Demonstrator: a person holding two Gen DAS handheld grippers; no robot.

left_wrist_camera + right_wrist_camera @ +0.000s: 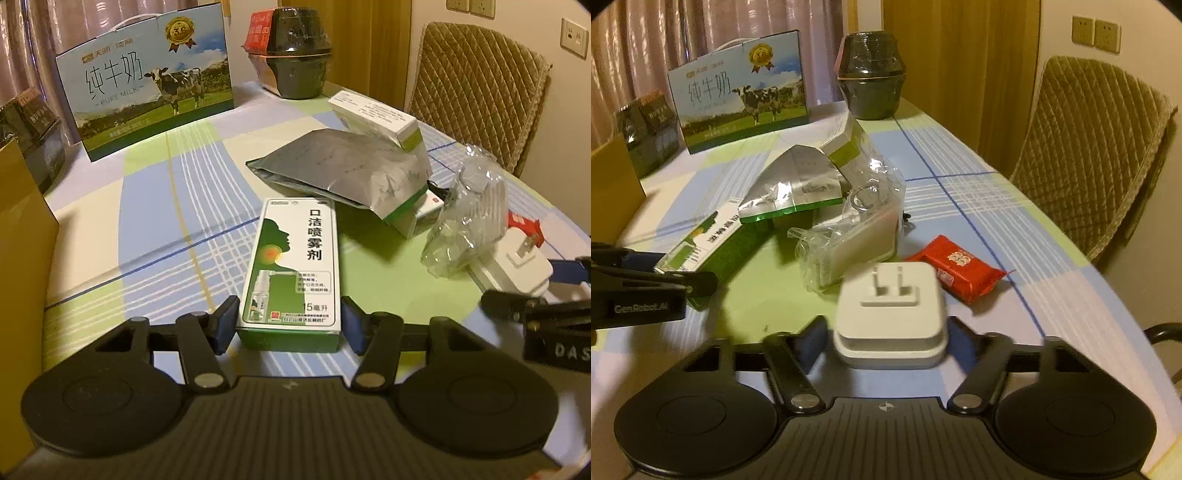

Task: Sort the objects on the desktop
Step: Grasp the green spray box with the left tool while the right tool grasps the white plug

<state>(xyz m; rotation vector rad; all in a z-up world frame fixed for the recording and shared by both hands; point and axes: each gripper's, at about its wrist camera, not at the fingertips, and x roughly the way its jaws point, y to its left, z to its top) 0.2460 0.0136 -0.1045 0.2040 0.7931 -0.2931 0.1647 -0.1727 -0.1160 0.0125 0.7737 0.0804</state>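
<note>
A white and green throat-spray box (295, 258) lies flat on the checked tablecloth (147, 221). My left gripper (290, 325) is at the box's near end, and its blue pads (225, 325) sit against both long sides. In the right wrist view a white plug-in charger (890, 306) lies prongs up. My right gripper (888, 343) holds it between its fingers, which look blurred. The spray box (713, 240) and left gripper (646, 291) show at the left of that view. The charger (517, 266) and right gripper (546, 317) show at the right of the left wrist view.
Behind lie a silver foil pouch (343, 166), a white-green carton (376, 114) propped on it, crumpled clear packaging (857, 229) and a red snack packet (960, 269). A milk gift box (147, 81) and stacked black bowls (295, 55) stand at the back. A cardboard box (22, 258) is left, a quilted chair (476, 92) right.
</note>
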